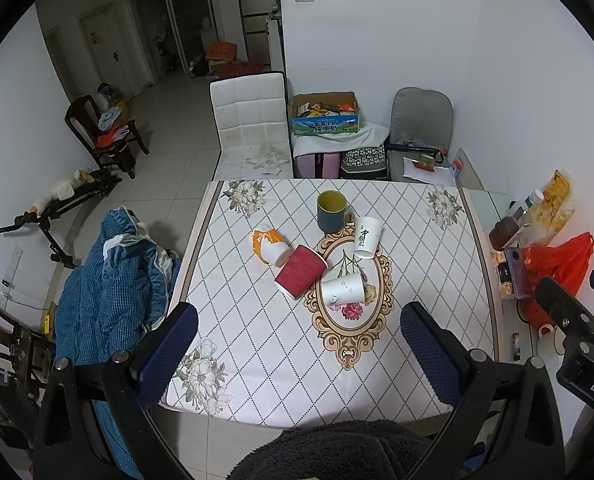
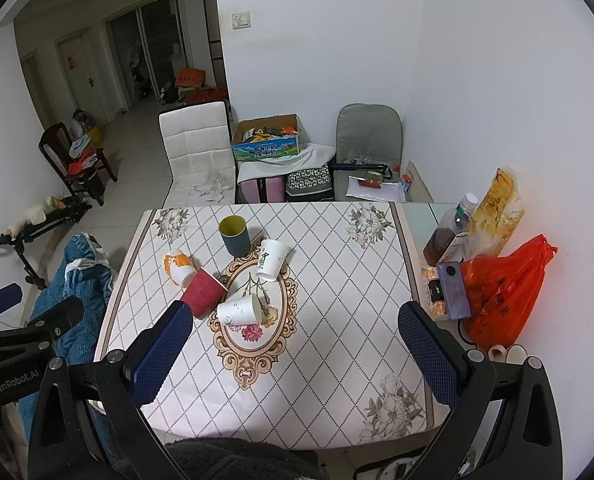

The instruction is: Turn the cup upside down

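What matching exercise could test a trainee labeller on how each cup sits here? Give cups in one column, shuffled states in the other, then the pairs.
Cups:
1. dark blue-grey cup
2. red paper cup
3. white cup with green calligraphy
4. orange and white cup

States:
A. lying on its side, leftmost in the group
B. upright, mouth up, yellow inside
C. tilted, on the oval medallion's far edge
D. on its side, between the orange cup and the bird-print cup

Pairs: 1-B, 2-D, 3-C, 4-A

Both claws (image 1: 299, 354) (image 2: 297, 350) wide open, empty.
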`<state>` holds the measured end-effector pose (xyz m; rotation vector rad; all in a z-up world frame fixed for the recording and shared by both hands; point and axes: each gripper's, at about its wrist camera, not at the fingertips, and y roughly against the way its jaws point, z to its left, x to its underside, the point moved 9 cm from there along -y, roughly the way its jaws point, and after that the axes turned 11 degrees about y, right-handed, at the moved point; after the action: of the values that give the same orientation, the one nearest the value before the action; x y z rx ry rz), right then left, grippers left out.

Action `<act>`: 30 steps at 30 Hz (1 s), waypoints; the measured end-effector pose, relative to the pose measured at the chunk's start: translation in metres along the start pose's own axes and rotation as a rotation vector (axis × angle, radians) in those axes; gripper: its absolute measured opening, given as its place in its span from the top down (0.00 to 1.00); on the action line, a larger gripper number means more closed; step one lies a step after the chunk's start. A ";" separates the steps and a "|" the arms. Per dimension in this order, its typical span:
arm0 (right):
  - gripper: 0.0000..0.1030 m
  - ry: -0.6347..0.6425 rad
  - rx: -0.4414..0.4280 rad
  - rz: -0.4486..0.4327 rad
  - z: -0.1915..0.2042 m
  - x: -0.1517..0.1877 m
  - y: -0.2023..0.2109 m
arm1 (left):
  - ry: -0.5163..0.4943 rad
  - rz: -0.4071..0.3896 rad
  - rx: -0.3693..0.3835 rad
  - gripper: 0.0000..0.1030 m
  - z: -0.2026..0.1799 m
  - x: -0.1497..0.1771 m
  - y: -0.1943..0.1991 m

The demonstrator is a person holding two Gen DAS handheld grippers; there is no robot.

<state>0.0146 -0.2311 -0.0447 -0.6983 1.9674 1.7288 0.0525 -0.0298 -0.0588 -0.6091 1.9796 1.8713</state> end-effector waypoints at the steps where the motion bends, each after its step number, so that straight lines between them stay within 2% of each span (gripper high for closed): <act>1: 0.00 0.000 0.000 0.000 0.000 0.000 0.000 | 0.000 -0.001 0.000 0.00 0.000 0.000 0.000; 10: 0.00 -0.004 -0.007 0.005 0.002 0.003 -0.001 | 0.013 -0.001 0.001 0.00 -0.001 0.002 -0.004; 16: 0.00 -0.020 -0.011 0.056 -0.001 0.014 -0.036 | 0.053 0.024 -0.019 0.00 0.002 0.005 -0.049; 22: 0.00 -0.060 -0.052 0.175 -0.012 0.049 -0.114 | 0.058 0.070 -0.098 0.00 0.012 0.019 -0.116; 26: 0.00 -0.062 -0.060 0.279 -0.021 0.078 -0.180 | 0.055 0.148 -0.150 0.00 0.013 0.036 -0.179; 30: 0.00 -0.059 -0.094 0.377 -0.023 0.111 -0.240 | 0.068 0.207 -0.172 0.00 0.011 0.046 -0.224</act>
<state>0.0777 -0.2872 -0.2961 -0.3119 2.0883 2.0419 0.1324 -0.0306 -0.2736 -0.5376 2.0039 2.1899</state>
